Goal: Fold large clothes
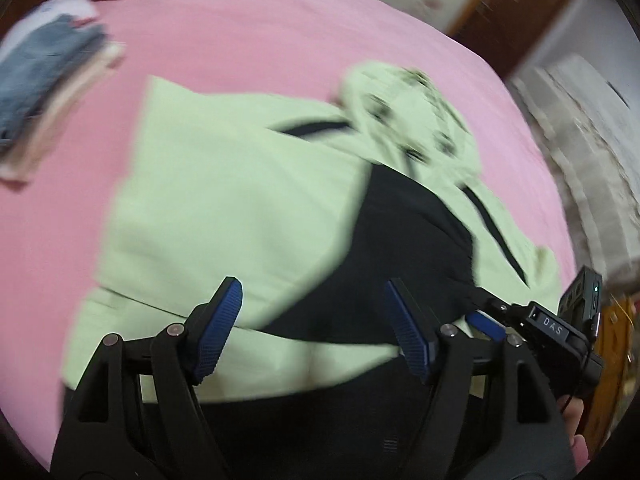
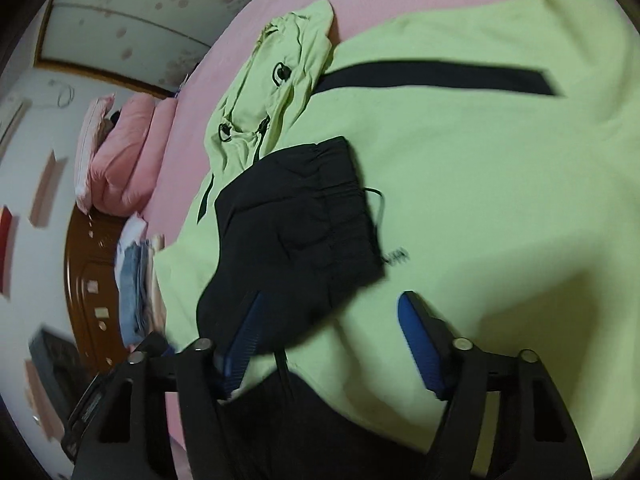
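Across the middle of both views, on the pink bed sheet (image 1: 240,40), lies the light green hooded jacket (image 1: 224,200), spread fairly flat. Its hood (image 2: 276,80) is bunched toward the upper centre of the right wrist view, and a black sleeve or panel (image 2: 296,224) with a gathered cuff is folded in over the green body at frame centre. A black stripe (image 2: 432,76) runs across the upper right of that view.

The step in hand looks like taking hold of the near hem for the next fold. To do it well, each set of tongs should pinch both layers of cloth at the lower edge, well apart from one another, so the fold line comes out straight, and the black panel should stay tucked in as the edge is carried toward the hood.

The left gripper (image 1: 314,320) sits low in its frame, angled down at the jacket, its blue pads (image 1: 224,320) spread wide with nothing between them. The right gripper (image 2: 332,332) is also tilted down over the garment, its jaws partly spread. The black cloth's near edge overlaps its left pad, but no pinch is visible.

At the far left of both views, a stack of folded clothes (image 1: 44,92) rests on the sheet.
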`<state>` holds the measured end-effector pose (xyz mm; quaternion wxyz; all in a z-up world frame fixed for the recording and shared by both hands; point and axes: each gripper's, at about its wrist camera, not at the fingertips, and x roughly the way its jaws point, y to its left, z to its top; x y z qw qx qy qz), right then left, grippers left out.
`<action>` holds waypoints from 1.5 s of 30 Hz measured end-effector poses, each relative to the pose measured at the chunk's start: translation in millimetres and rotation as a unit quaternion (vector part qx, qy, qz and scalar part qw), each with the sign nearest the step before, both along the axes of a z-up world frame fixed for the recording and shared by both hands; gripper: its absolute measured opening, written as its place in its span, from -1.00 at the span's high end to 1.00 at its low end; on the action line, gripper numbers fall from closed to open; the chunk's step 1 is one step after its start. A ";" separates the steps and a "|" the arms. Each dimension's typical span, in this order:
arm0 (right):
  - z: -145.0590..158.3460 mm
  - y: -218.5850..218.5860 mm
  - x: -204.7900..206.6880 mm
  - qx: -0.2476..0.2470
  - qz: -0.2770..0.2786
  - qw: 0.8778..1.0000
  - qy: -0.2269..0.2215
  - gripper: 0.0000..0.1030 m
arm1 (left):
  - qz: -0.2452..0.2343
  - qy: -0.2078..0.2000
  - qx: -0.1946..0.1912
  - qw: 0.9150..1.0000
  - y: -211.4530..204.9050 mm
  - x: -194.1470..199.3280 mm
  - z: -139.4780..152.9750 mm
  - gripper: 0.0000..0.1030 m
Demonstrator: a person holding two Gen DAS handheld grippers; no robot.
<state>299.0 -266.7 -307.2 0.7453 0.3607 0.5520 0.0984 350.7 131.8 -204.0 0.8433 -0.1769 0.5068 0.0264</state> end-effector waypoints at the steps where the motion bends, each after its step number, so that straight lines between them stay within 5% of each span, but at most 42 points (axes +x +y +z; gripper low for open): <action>1: -7.4 -0.1 5.1 0.022 -0.005 1.000 0.000 0.22 | 0.012 0.000 0.008 1.000 11.4 -0.4 1.1 -0.37; 4: -19.8 2.9 16.7 0.042 -0.026 0.999 -0.007 0.80 | 0.040 0.002 0.027 0.999 44.5 2.5 14.1 -0.37; 10: 11.0 -19.8 -1.4 -0.085 -0.066 0.994 -0.008 0.85 | 0.068 0.018 0.032 0.997 69.9 3.6 7.0 -0.37; 17: 24.7 1.9 -11.7 -0.192 -0.031 0.981 0.005 0.84 | 0.040 0.095 0.083 0.991 64.6 8.7 -49.4 -0.30; 19: 26.3 9.5 -15.5 -0.208 -0.037 0.977 0.010 0.76 | 0.041 0.100 0.097 0.989 65.8 6.9 -56.1 -0.18; 22: 39.5 13.2 -20.4 -0.232 -0.048 0.972 0.007 0.18 | 0.033 0.053 0.083 0.995 64.2 -3.2 -40.2 -0.16; 25: 77.7 46.5 -1.4 -0.261 -0.026 0.963 -0.057 0.15 | -0.013 0.020 0.062 0.998 54.1 -6.7 -25.9 -0.13; 26: 86.8 57.1 -2.7 -0.265 -0.011 0.961 -0.085 0.15 | -0.034 0.018 0.053 0.998 49.2 -4.8 -24.2 0.05; 30: 87.1 121.4 24.4 -0.174 0.079 0.971 -0.142 0.27 | -0.067 0.051 -0.007 0.996 36.4 7.9 -45.7 0.68; 32: 84.3 166.1 40.4 -0.183 0.130 0.962 -0.156 0.48 | -0.070 0.084 -0.055 0.992 31.7 13.8 -67.3 0.81; 35: 54.7 209.6 55.1 -0.135 0.175 0.969 -0.111 0.93 | -0.054 0.103 -0.077 0.990 32.8 15.4 -87.8 0.85; 37: 21.4 223.7 71.1 -0.077 0.172 0.980 -0.069 0.99 | -0.042 0.103 -0.089 0.990 42.2 13.8 -93.8 0.93; 40: -3.2 200.8 67.8 -0.098 0.150 0.983 -0.038 0.99 | -0.026 0.090 -0.035 0.995 68.6 9.0 -91.7 0.98; 42: -2.0 152.8 56.2 -0.128 0.087 0.987 -0.042 1.00 | -0.014 0.077 0.008 0.997 97.3 6.5 -87.2 0.99; 45: 8.7 74.6 31.9 -0.244 -0.029 0.969 -0.022 1.00 | 0.012 0.077 0.026 0.997 134.4 5.5 -87.2 0.99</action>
